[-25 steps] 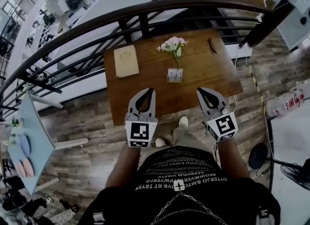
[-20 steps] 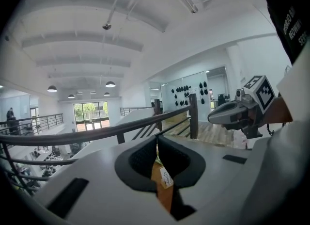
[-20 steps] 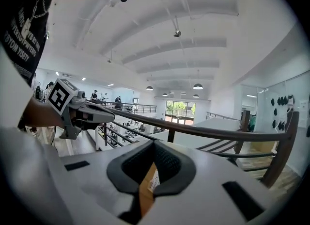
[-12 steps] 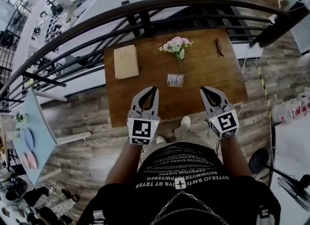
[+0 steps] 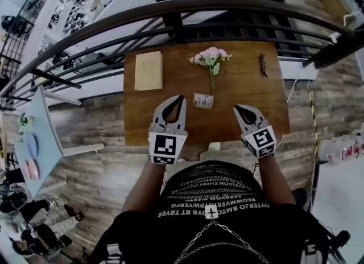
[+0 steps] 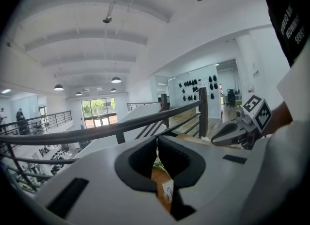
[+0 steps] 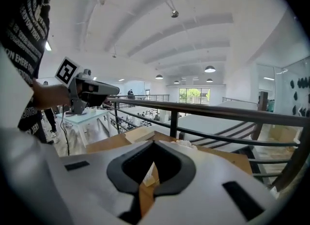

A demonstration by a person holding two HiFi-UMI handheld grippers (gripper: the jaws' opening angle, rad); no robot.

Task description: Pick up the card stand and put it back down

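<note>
The card stand [image 5: 203, 100], a small upright white card with print, sits at the middle of the brown wooden table [image 5: 250, 95]. My left gripper [image 5: 180, 98] is shut and empty, its tips just left of the stand and a little apart from it. Through this gripper's jaws the card stand [image 6: 168, 190] shows low ahead, beyond my left gripper [image 6: 158, 139]. To the stand's right and nearer the front edge, my right gripper [image 5: 237, 108] is also shut and empty. In the right gripper view the card stand [image 7: 149, 175] shows past my right gripper [image 7: 152, 142].
Pink and white flowers [image 5: 210, 57] rise right behind the stand. A beige book [image 5: 148, 70] lies at the table's far left, and a small dark object [image 5: 263, 64] at the far right. A dark metal railing [image 5: 170, 12] runs along the far edge. A pale blue table [image 5: 40, 137] stands to the left.
Both grippers have moved forward from the table's front edge to over the tabletop, closing in on the card stand from either side. Both stayed shut.
</note>
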